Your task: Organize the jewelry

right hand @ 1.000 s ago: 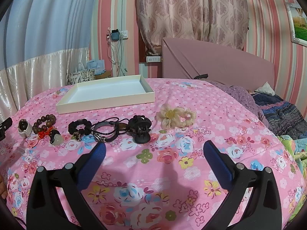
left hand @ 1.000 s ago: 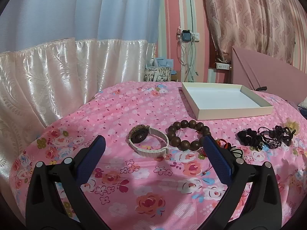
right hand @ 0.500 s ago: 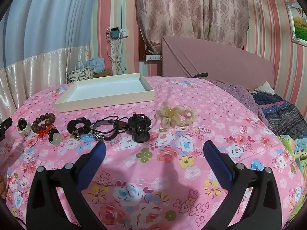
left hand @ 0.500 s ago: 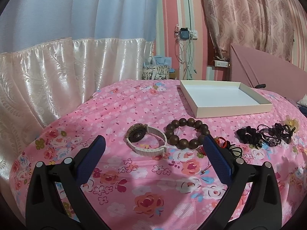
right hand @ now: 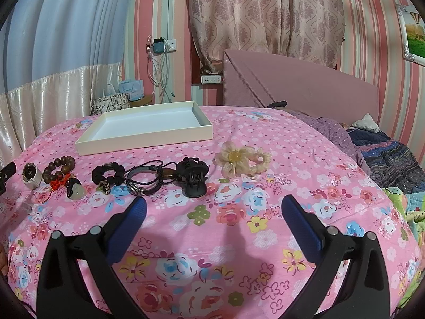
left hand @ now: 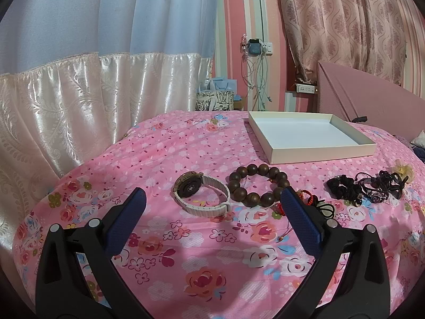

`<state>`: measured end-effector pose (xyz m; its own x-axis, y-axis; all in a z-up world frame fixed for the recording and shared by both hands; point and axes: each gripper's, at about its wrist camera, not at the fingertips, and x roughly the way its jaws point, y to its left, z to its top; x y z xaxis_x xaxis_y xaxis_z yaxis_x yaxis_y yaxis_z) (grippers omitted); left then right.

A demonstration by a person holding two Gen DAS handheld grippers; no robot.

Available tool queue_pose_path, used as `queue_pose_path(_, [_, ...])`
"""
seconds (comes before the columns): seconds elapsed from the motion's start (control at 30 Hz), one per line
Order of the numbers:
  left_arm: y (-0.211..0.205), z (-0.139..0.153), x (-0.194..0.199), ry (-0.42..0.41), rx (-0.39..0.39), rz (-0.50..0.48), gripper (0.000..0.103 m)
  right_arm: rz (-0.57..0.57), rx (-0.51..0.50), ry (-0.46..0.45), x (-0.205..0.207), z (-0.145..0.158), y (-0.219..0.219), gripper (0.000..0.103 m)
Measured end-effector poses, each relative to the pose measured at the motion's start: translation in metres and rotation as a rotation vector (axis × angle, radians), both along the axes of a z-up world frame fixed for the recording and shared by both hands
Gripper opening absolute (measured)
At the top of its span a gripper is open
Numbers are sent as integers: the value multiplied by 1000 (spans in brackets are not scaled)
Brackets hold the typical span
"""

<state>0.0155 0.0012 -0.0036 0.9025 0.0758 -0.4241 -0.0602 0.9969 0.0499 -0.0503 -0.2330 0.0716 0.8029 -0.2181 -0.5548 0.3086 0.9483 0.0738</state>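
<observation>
Both grippers hang wide open and empty over the bed (left hand: 164,154), nothing picked yet. The left gripper (left hand: 212,207) faces the watch (left hand: 200,194) lying straight ahead between its fingers, strap stretched left to right across its line, the bead bracelet (left hand: 259,186) touching the watch on the right. The right gripper (right hand: 212,208) looks at the black hair clip (right hand: 194,176) just ahead and left of centre, the flower scrunchie (right hand: 241,162) a little right. The empty white tray (right hand: 143,143) waits beyond the row. My call: the left gripper is nearer the watch, and a straight reach forward should take it.
</observation>
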Motion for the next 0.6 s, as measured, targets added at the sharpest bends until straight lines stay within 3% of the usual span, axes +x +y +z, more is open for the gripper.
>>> queue_pose_path(0.6, [-5,0,0,0,18,-9,100,-4,0,-27,-3,2,1,101])
